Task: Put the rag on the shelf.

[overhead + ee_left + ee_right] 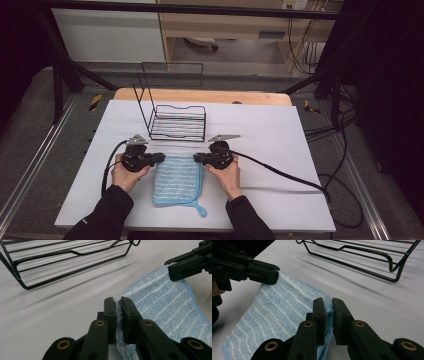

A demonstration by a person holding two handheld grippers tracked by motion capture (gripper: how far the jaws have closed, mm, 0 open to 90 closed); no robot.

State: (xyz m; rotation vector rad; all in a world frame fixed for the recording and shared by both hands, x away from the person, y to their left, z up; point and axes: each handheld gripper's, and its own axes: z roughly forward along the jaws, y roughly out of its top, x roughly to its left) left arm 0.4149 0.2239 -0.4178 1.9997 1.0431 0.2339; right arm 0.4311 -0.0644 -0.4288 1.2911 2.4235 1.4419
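Your left gripper (118,302) and right gripper (328,303) each pinched a far corner of the folded blue striped terry cloth (176,180), lying flat near the table's front edge. The black wire rack (175,120) stood just beyond it, with bare white tabletop (280,135) to either side.

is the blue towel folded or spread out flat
Folded, it seems: the blue towel lies as a compact rectangle, and doubled layers show at the corner between the right gripper jaws. How many folds, cannot tell.

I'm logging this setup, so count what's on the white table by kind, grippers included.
Blue striped cloth: 1
Black wire rack: 1
Grippers: 2, left gripper and right gripper, each shut on a far corner of the cloth
Total: 4
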